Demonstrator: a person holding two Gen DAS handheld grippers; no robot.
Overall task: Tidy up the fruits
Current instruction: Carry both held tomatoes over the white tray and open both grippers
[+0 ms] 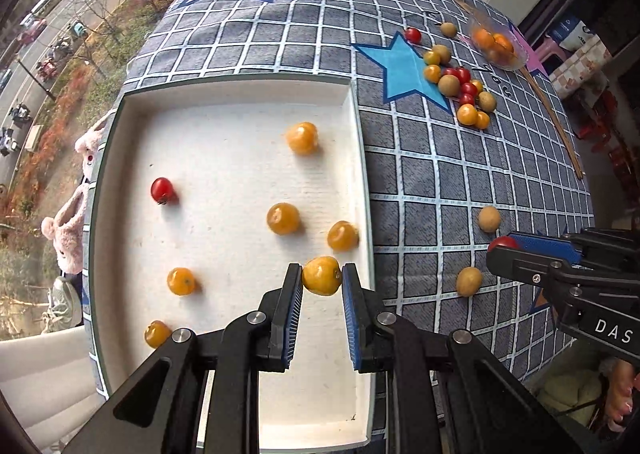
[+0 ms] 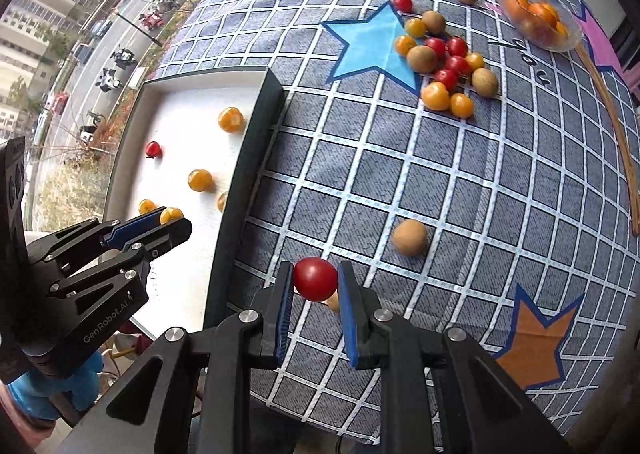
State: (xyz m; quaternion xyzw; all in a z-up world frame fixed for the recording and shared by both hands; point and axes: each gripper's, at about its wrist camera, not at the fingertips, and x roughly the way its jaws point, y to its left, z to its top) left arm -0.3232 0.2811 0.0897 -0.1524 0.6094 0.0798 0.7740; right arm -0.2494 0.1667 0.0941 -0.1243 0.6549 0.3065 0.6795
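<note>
Left wrist view shows the left gripper (image 1: pixel 321 276) with its fingers clamped on a yellow fruit (image 1: pixel 321 275), held over the near right part of the white tray (image 1: pixel 240 88), close to the tray's right wall. Six more fruits lie loose in the tray: a red tomato (image 1: pixel 162 190) toward the left, and five yellow ones spread from the far middle to the near left corner, one of them (image 1: pixel 342 235) almost against the right wall. Much bare tray floor lies at the far left and along the near edge. Right of the tray the checked cloth (image 1: pixel 420 190) is bare for a wide strip, with only two brown fruits (image 1: pixel 489 218) (image 1: pixel 469 281) lying near the right gripper (image 1: pixel 500 250). Right wrist view shows that gripper (image 2: pixel 315 280) with its fingers clamped on a red tomato (image 2: pixel 315 279), over the cloth just right of the tray's dark outer wall (image 2: pixel 248 174). One brown fruit (image 2: pixel 409 237) sits just beyond it to the right. Far right, a pile (image 2: pixel 444 62) of red, yellow and brown fruits lies beside the blue star (image 2: pixel 368 46), and a glass bowl (image 2: pixel 560 42) with orange fruits stands near the far right table edge.
</note>
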